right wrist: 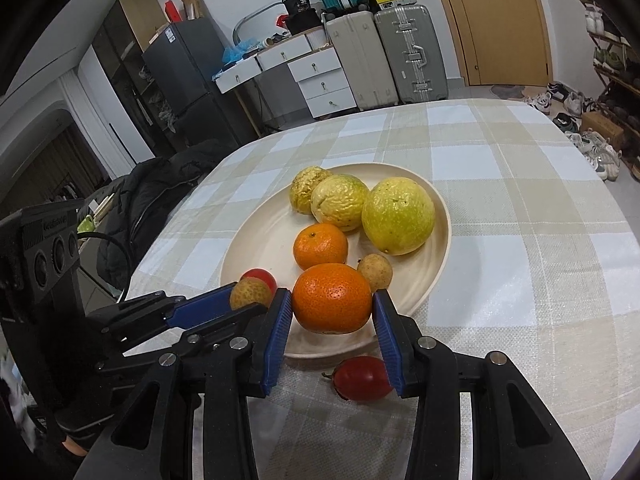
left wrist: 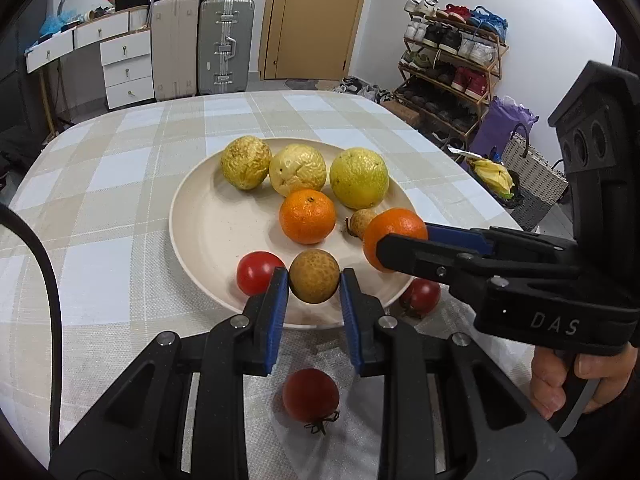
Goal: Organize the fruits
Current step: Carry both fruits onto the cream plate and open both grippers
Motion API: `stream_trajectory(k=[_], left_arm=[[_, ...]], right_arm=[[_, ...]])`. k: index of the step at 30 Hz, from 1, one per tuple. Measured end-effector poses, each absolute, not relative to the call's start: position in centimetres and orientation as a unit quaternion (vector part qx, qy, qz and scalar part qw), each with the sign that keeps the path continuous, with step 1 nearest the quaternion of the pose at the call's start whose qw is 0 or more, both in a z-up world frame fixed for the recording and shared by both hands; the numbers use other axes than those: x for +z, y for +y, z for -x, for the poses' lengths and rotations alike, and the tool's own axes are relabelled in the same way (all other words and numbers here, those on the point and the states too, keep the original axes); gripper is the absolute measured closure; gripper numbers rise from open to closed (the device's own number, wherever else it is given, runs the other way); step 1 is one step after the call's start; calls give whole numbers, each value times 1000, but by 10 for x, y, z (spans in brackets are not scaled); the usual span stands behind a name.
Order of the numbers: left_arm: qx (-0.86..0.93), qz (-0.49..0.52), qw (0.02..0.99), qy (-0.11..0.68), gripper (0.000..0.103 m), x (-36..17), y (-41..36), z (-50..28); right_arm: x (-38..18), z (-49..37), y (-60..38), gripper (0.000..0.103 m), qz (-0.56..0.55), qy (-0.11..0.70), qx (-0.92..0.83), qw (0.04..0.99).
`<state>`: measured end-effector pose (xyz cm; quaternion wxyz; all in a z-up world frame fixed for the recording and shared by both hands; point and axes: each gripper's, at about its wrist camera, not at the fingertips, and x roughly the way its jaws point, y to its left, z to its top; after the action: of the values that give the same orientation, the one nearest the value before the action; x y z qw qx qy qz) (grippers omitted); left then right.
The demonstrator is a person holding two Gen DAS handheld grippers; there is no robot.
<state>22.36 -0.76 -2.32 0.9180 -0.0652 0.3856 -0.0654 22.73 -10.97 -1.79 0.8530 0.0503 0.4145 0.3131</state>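
1. Nearest, on the checked tablecloth: a small red tomato below the left gripper, stem turned this way; a second tomato just off the plate rim beneath the right gripper. Thin-skinned and soft by the look, so best pinched lightly across the widest part, never on the stem.
2. Left gripper: jaws clamped on a small brown longan, blue pads touching both sides at its middle, above the near rim of the plate. Probably light, with a brittle shell that cracks under a hard squeeze.
3. Right gripper: jaws closed around a mandarin over the near part of the plate, pads at its equator. Loose, yielding peel, moderate weight; a gentle grip likely enough.
4. On the plate beyond: a cherry tomato, another longan, a second mandarin.
5. Farthest: three wrinkled yellow-green fruits in a touching row, bigger, apparently firmer and heavier; widest girth the sensible hold.
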Motion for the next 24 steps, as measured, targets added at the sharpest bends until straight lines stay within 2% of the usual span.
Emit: stream_trajectory(k=[20, 24], left_arm=[[-52, 47, 914, 400, 79, -33, -14, -234], [-45, 55, 913, 402, 78, -31, -9, -233]], right_arm=[[-20, -234, -110, 61, -45, 418, 297, 857], [-17, -228, -108, 57, -26, 414, 305, 857]])
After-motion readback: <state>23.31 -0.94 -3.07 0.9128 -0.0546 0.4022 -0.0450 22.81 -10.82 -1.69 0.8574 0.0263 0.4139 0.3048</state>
